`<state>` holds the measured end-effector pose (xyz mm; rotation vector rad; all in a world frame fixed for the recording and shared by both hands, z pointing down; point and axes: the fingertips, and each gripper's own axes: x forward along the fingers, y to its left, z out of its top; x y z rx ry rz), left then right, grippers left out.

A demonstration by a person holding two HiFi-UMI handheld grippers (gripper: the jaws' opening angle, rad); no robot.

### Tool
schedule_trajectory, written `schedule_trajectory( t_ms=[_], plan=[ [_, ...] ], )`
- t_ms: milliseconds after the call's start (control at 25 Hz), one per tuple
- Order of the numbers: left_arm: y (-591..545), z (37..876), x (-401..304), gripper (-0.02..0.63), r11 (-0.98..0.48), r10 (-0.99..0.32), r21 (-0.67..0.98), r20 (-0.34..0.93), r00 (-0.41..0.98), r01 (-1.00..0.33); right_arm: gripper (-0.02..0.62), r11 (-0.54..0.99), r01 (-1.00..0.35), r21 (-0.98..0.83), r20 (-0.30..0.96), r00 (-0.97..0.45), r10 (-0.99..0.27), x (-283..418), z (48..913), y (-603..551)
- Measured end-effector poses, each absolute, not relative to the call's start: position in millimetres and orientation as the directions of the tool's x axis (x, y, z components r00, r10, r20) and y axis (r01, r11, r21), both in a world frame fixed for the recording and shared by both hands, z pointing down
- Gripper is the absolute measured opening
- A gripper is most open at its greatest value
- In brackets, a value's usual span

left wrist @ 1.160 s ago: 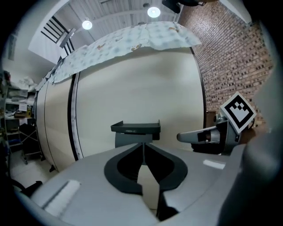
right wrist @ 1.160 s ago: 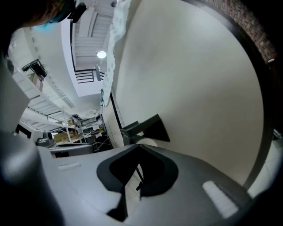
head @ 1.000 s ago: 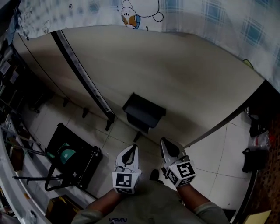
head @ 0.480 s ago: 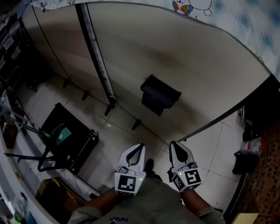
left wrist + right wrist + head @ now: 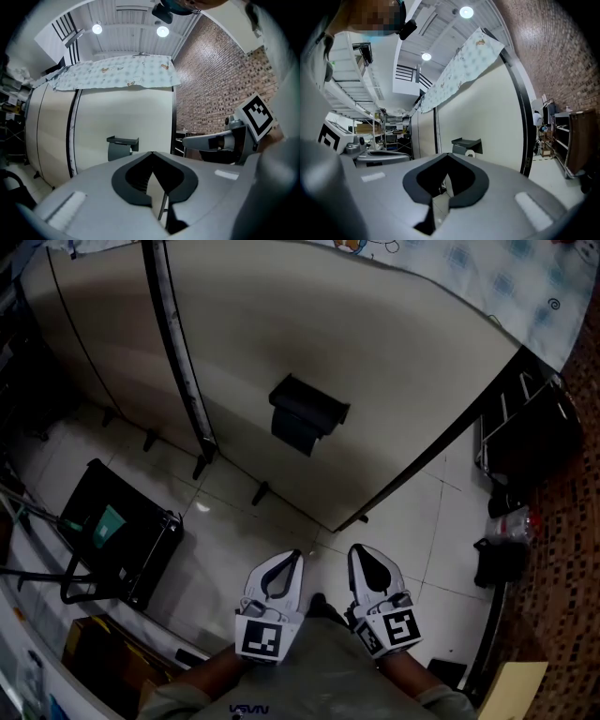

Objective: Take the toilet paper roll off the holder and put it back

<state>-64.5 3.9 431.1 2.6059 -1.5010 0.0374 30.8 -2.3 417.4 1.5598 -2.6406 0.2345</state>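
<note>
A dark grey toilet paper holder [image 5: 307,413] is fixed to a beige partition wall [image 5: 394,371], well ahead of both grippers. From the right gripper view the holder [image 5: 465,144] has the white end of the roll [image 5: 471,153] showing under its lid. In the left gripper view only the holder [image 5: 122,146] shows, not the roll. My left gripper [image 5: 292,558] and right gripper [image 5: 356,551] are held low, close to the body, side by side. Both point toward the wall. The jaws of each are shut with nothing between them [image 5: 151,153] [image 5: 447,154].
A black case on a wheeled frame [image 5: 117,540] stands on the tiled floor at left, with a cardboard box [image 5: 94,652] nearer me. A dark shelf unit [image 5: 525,427] and a black bag [image 5: 500,559] are at right. A patterned cloth [image 5: 506,277] hangs over the wall's top.
The head view has swung, so the holder and wall sit differently in the picture. Both grippers stay low near the body and shut.
</note>
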Motion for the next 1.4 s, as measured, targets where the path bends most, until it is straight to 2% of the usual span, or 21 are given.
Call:
schedule_trajectory(
  t_ms=[200, 640, 1400],
  plan=[
    [15.6, 418.6, -49.5, 0.008, -0.441, -0.892, 0.099, 0.059, 0.448, -0.892, -0.011, 0.491, -0.864, -0.114, 0.085, -0.501, -0.861, 57.8, 406.8, 12.4],
    [59.2, 425.5, 55.8, 0.009, -0.421, -0.9, 0.067, 0.092, 0.426, -0.904, -0.023, 0.549, -0.826, -0.124, 0.089, -0.56, -0.823, 146.4, 409.5, 48.6],
    [90.1, 436.8, 69.5, 0.008, -0.361, -0.924, 0.038, 0.117, 0.363, -0.932, -0.023, 0.619, -0.772, -0.145, 0.099, -0.634, -0.767, 151.4, 432.5, 76.9]
  ],
)
